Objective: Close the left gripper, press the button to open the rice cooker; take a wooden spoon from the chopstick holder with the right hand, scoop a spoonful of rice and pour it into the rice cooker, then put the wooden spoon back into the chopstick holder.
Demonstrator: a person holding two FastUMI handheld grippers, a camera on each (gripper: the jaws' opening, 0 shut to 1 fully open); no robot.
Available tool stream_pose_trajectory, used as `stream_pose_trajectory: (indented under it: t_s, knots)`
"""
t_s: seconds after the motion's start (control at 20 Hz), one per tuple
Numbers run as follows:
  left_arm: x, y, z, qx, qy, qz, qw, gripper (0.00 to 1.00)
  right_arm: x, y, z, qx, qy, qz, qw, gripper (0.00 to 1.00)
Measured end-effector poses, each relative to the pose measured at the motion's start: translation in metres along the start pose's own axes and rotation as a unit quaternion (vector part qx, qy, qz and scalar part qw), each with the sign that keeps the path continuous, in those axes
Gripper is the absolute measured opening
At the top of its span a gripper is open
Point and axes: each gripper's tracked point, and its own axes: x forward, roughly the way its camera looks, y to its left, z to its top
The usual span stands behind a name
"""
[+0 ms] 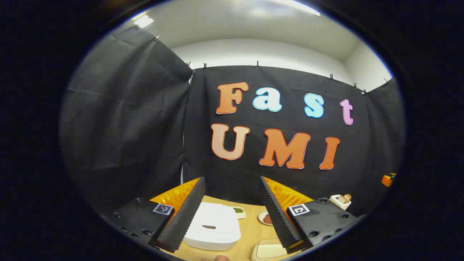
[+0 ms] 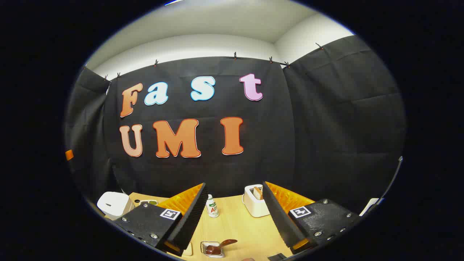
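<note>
Left gripper [image 1: 232, 214] spread wide, holding nothing, above the one white rice cooker [image 1: 214, 226], which sits lid-down on the desk [image 1: 250, 232] just below and ahead between its fingers, so left is the nearer hand and must clench before pressing. Right gripper [image 2: 233, 217] also released and empty; from it the rice cooker [image 2: 114, 204] lies far left. I count one toaster [image 2: 255, 205], one bottle [image 2: 212, 206], one small dish with a brown spoon [image 2: 217, 247]; chopstick holder can't tell.

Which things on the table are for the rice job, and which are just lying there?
For the job: white rounded rice cooker, lid shut; dark brown spoon in a clear square container.
Just lying about: white toaster with bread; small white bottle; small round plate.
</note>
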Motion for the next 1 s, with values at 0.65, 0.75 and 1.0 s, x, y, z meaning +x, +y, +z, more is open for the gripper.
stream_pose_trajectory:
  t_s: [0.65,0.75,1.0]
  knots:
    - [-0.002,0.035,-0.009,0.031,0.008,0.005,0.999,0.99,0.008,-0.008,0.01,-0.037,0.004,-0.013,0.999,0.94]
    - [0.001,0.032,-0.009,0.034,0.007,0.003,0.999,0.99,0.015,-0.01,0.011,-0.059,0.013,-0.007,0.998,0.94]
    - [0.004,0.027,-0.011,0.037,0.007,-0.002,0.999,0.99,0.017,-0.007,0.014,-0.052,0.004,0.004,0.999,0.94]
